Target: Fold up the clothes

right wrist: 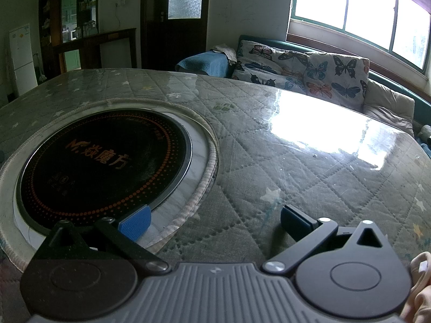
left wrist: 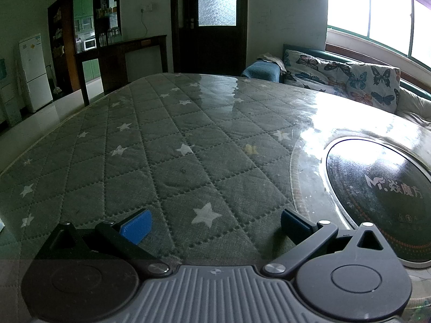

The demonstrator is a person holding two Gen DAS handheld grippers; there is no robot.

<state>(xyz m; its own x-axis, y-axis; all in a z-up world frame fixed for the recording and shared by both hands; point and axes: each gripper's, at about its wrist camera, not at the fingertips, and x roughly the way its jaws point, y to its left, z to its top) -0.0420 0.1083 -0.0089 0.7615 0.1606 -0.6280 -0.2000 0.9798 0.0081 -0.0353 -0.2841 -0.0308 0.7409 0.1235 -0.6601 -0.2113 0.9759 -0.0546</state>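
Above the desk (left wrist: pixel 167 145) both tools hang released and empty — left tool (left wrist: pixel 214 224), right tool (right wrist: pixel 214 223). No clothes are visible in either view, so folding seems not yet started — or finished.

left claw (left wrist: pixel 215 224): black linkage arms, silver rivets, blue ribbed pads (left wrist: pixel 136 224)
right claw (right wrist: pixel 214 222): same build, grey ribbed body

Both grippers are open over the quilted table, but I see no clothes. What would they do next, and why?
Probably swing toward wherever the clothes lie. Both the left gripper and right gripper are open and hold nothing, and only the quilted cover and round cooktop show on the table.
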